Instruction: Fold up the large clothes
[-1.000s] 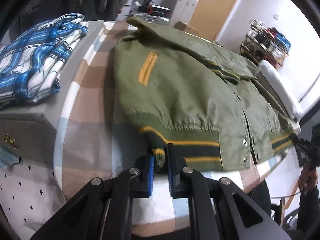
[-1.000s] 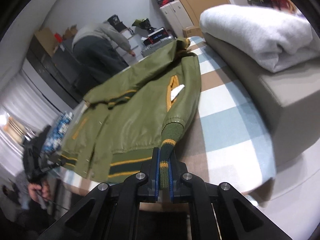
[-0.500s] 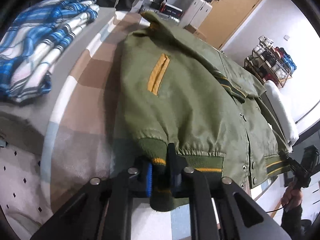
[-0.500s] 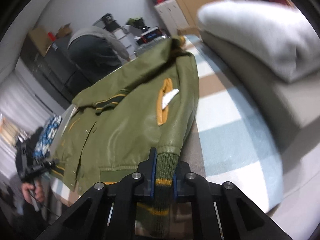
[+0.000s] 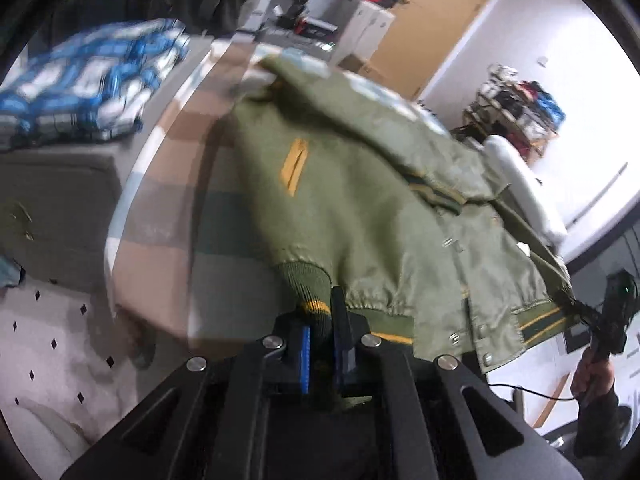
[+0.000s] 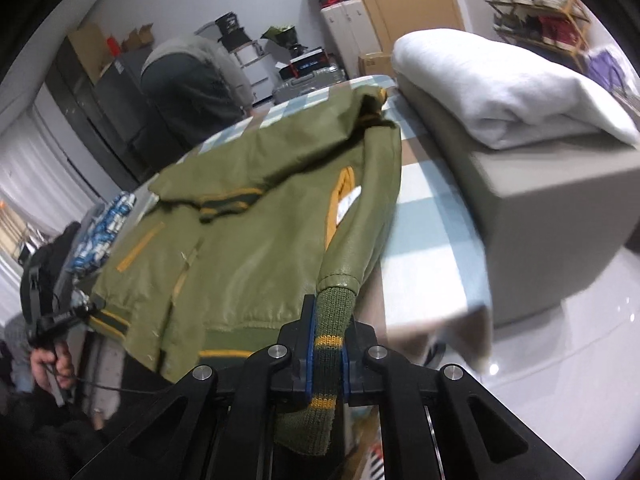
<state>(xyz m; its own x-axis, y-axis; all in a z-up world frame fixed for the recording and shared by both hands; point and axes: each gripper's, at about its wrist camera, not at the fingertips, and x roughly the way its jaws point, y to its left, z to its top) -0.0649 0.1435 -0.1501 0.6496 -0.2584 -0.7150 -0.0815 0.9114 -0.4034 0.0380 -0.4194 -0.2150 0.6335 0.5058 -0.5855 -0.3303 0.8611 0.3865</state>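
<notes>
An olive green jacket (image 5: 360,208) with yellow-striped knit trim lies spread on the checked tablecloth (image 5: 168,200). My left gripper (image 5: 320,320) is shut on the knit cuff (image 5: 308,280) of one sleeve, at the jacket's near left corner. My right gripper (image 6: 328,328) is shut on the other sleeve's cuff (image 6: 334,308), whose end hangs down through the jaws. Both sleeves are raised off the cloth. In the left wrist view the right gripper (image 5: 600,312) shows at the far right in a hand. In the right wrist view the jacket (image 6: 248,232) fills the middle and the left gripper (image 6: 60,316) is at the far left.
A folded blue plaid shirt (image 5: 92,80) lies on a grey box (image 5: 60,200) left of the table. A folded white garment (image 6: 500,88) rests on another grey box (image 6: 560,200) to the right. A person (image 6: 192,84) bends over behind the table. The table's near edge is just below the jacket's hem.
Both grippers have risen and drawn back with the cuffs still held. The sleeves have lifted, and the cuffs hang further through the jaws.
</notes>
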